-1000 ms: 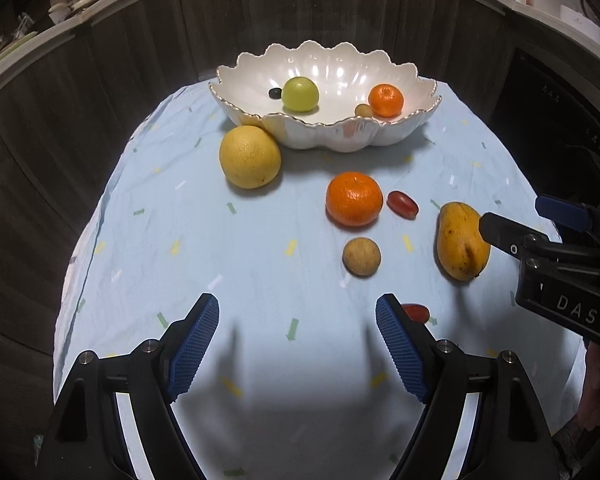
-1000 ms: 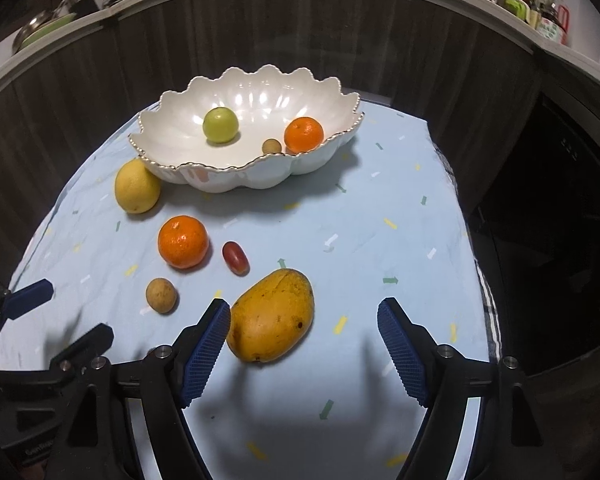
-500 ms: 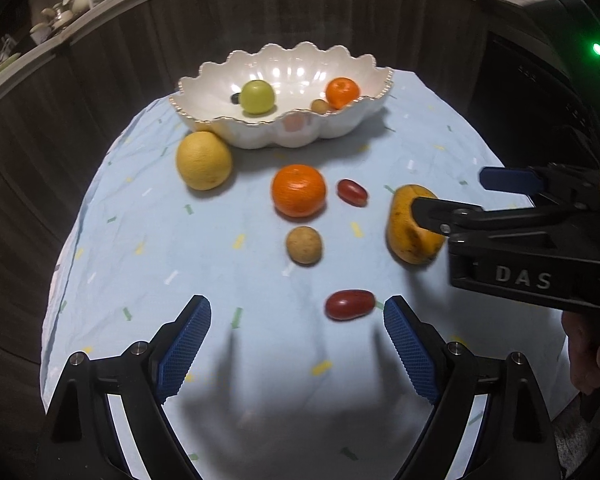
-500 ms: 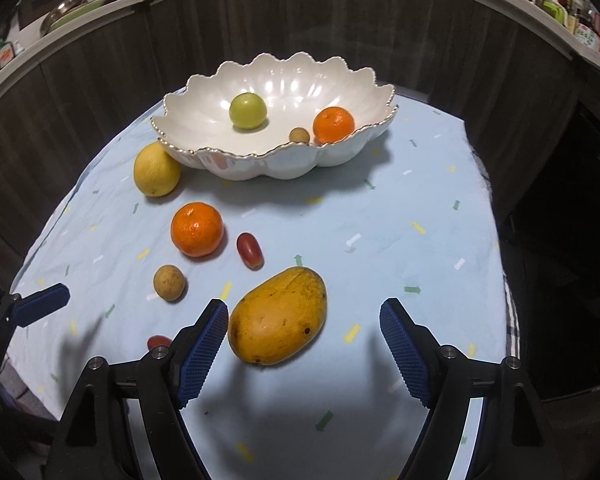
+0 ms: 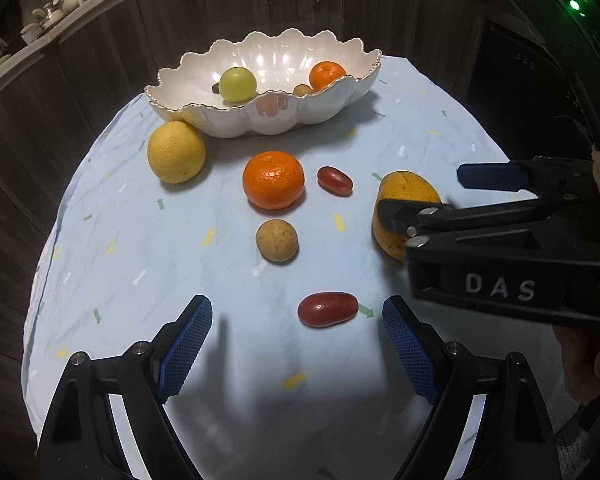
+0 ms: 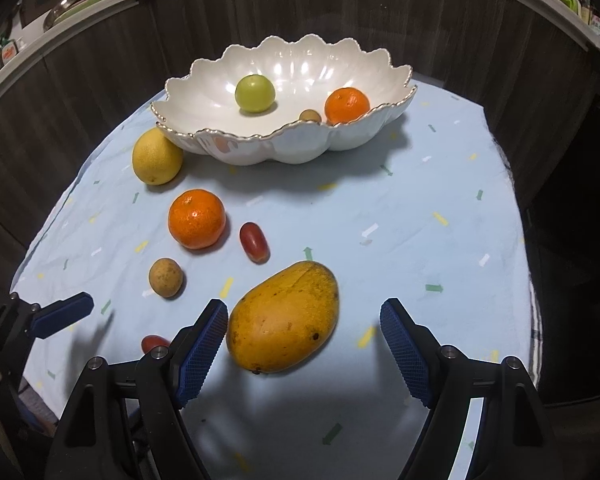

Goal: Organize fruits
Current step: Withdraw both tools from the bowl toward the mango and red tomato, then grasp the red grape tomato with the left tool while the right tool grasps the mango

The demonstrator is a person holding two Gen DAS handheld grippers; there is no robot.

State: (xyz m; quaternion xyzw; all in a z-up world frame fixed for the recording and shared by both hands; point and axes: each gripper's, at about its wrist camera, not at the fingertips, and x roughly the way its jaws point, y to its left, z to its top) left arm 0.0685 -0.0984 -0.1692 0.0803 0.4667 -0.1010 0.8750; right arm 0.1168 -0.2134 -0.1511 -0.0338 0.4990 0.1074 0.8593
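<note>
A white scalloped bowl (image 5: pixel 320 112) (image 6: pixel 352 140) holds a green fruit (image 5: pixel 238 84), a small orange (image 5: pixel 327 75) and a small brown fruit (image 5: pixel 302 89). On the blue cloth lie a yellow citrus (image 5: pixel 176 151), an orange (image 5: pixel 273 179) (image 6: pixel 197 218), a brown round fruit (image 5: pixel 277 239), two red oblong fruits (image 5: pixel 334 180) (image 5: pixel 327 309) and a mango (image 6: pixel 284 318) (image 5: pixel 404 190). My left gripper (image 5: pixel 298 342) is open, just behind the nearer red fruit. My right gripper (image 6: pixel 302 342) is open with the mango between its fingers' tips.
The cloth-covered table (image 6: pixel 440 240) is ringed by dark wooden panels. A shelf with dishes (image 5: pixel 52 12) runs behind at the upper left. The cloth's right edge drops off beside a dark cabinet (image 6: pixel 572 200).
My left gripper has drawn back and turned left; the nearer red fruit now lies between its fingertips' line. My right gripper has advanced, and its fingers now flank the mango.
</note>
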